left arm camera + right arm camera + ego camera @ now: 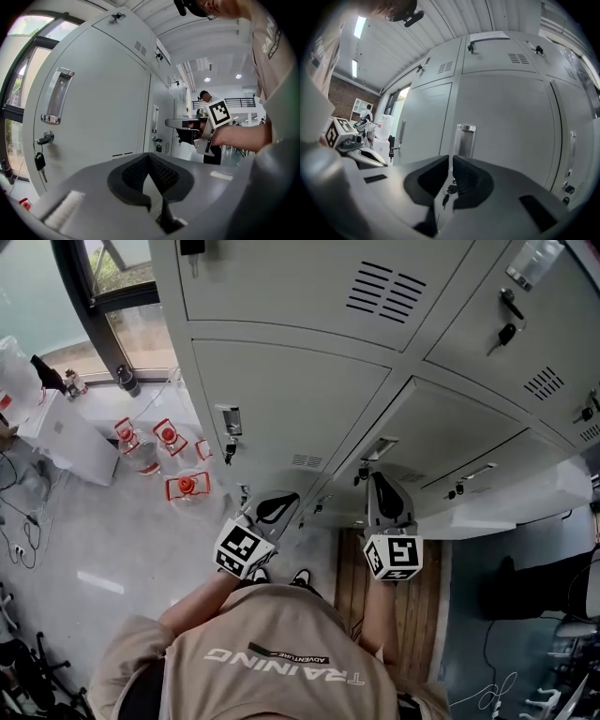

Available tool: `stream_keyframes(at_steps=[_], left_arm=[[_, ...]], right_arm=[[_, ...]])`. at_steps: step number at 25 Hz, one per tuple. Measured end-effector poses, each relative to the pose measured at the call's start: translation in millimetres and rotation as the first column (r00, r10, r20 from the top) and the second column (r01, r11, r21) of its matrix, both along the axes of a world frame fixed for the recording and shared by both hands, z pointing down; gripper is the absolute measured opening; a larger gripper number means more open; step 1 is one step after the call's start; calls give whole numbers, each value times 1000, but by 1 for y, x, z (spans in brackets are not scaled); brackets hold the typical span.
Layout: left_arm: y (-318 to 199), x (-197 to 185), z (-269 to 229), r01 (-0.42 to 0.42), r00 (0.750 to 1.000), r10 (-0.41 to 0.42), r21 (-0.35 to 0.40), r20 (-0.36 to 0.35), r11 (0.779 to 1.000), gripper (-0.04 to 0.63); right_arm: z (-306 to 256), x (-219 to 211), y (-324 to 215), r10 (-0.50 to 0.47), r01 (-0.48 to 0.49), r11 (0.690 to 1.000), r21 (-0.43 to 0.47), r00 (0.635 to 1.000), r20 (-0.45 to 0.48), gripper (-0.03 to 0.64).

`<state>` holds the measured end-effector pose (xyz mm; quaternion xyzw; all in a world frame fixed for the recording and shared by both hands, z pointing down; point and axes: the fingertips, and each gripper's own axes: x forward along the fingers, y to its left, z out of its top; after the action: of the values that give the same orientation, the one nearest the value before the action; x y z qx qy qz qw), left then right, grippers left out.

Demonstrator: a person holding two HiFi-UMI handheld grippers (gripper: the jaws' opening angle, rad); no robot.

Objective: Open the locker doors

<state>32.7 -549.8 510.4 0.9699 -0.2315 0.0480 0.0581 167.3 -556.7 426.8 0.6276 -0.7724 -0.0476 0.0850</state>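
I am holding both tools low in front of my body, side by side. My left hand-held gripper (149, 157) is pointing forward with its jaws pressed together at the tips, pinching nothing. My right hand-held gripper (451, 163) is doing the same: its pads are closed to a thin slit and are gripping nothing.

Just past the tips, the grey locker doors (281, 399) are facing me, and the ones in front of me are sitting closed. In the left gripper view, the left door (103, 108) is standing ahead and to the left of the jaws, apart from them. Its recessed handle (56, 96) is showing high on the left. A key (40, 161) is hanging from the lock below the handle. In the right gripper view, the next door (506, 126) is standing straight ahead, also clear of the jaws. Its recessed pull (465, 139) is showing directly above the jaw tips. A small bunch of keys (449, 190) is showing through the slit between the pads.

Farther off, on the floor (84, 540) to my left, red-capped bottles (186, 486) are standing near a white box (66, 437). A window (122, 277) is letting in daylight beyond them.
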Motion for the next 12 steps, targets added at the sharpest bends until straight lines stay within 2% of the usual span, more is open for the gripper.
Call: stream_keyframes(at_steps=[4,5,6,7,12], left_arm=[[0,-2,1,22,1000,-22,-4,-3,1000,6],[1,-3,3,23,1000,-23,-6,-1,1000,6],[3,-3,4,24,1000,-24,-7,-1,1000,6],[3,-3,5,25,1000,-25,-9,-3,1000,6],[4,-5,10,27,1000,-27,-25,-8,999,6]], right_arm=[[-11,-6,-13,-38,38,999,18,999,6,16],[-13,-7,-15,-43,43,999,23,999,13,62],[-15,-8,-18,-47,46,999,27,999,19,153],[-16,-10,-21,-50,50,998,28,998,23,173],[-8,-16,-32,-58,58,998,-9,998,6,173]])
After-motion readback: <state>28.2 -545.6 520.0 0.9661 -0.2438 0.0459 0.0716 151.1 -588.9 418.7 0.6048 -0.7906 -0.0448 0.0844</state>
